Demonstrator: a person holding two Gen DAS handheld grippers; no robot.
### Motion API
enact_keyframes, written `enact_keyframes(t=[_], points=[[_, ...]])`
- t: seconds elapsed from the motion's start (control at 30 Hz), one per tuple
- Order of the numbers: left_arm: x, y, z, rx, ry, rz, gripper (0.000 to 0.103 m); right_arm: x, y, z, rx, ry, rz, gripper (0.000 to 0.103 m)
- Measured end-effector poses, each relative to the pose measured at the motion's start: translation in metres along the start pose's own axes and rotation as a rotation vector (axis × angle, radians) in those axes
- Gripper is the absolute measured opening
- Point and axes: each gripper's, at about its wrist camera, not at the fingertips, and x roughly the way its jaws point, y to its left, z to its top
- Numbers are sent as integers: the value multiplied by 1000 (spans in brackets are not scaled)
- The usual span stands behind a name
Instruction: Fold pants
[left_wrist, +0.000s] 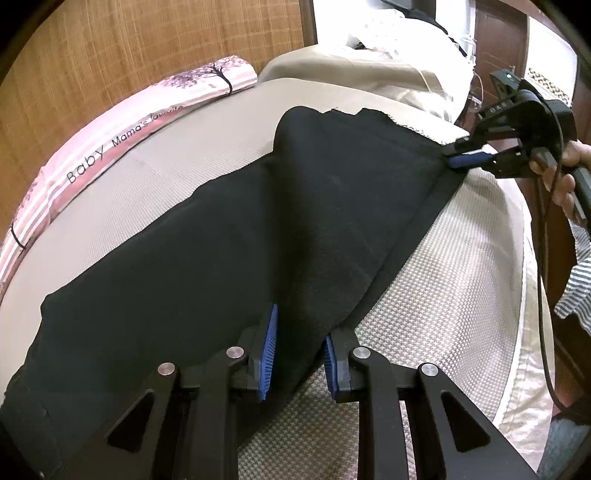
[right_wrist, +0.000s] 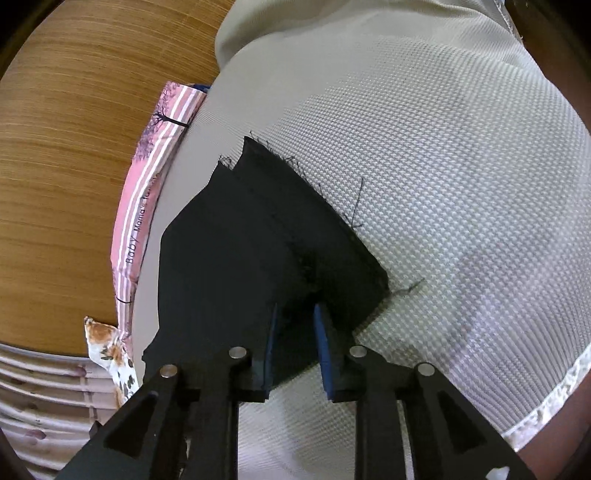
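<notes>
Woven beige matting covers the bed (left_wrist: 436, 266) on which everything lies, and nearest the left wrist camera the left tool (left_wrist: 300, 354) sits low over the mat with its two blue pads a narrow gap apart. Between those pads runs the near edge of the black pants (left_wrist: 229, 236), a raised fold of dark cloth that fills the gap, so the left tool looks clenched on the pants. From there the pants stretch away across the mat, one seamed edge running up and to the right to the right tool (left_wrist: 466, 157). That tool is held by a hand (left_wrist: 561, 177) at the right border of the view, a black cable hanging from it, and its blue tips meet the far corner of the cloth. In the right wrist view the right tool (right_wrist: 293, 343) shows its pads slightly apart, black cloth lying in the gap; whether the pads press on it I cannot tell. Ahead of it the pants (right_wrist: 240, 258) end in frayed hems with loose threads on the mat. Beyond the pants, along the far edge of the bed, lies a pink striped cushion (left_wrist: 110, 147) printed with "Baby Mama's". Behind that stands a wall of bamboo-coloured panelling (left_wrist: 147, 44), and a heap of beige bedding (left_wrist: 369, 66) rises at the far end.
</notes>
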Motion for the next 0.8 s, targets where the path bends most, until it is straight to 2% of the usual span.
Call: enact_keyframes(t=[0.17,0.23,0.27,0.4,0.53,0.73,0.8], points=[[1,0,0,-4,7,-2,24,10,3,9,-15,-14,14,20],[1,0,0,-5,11,-3,24,11,5,13,-23,-13,26,14],[1,0,0,-4,10,-3,24,11,8,13,-28,-11,40,8],[-2,1,1,-4,0,-15,24,-17,24,7,-83,-83,60,5],[-3,-2,1,13,-1,-33,24,-47,22,-2,-123,-145,-2,4],[4,-7,-1,45,29,-59,24,-25,-4,-14,-111,-120,-145,3],[6,-5,-2,39,38,-69,24,-22,-8,-15,-96,-122,-147,2]])
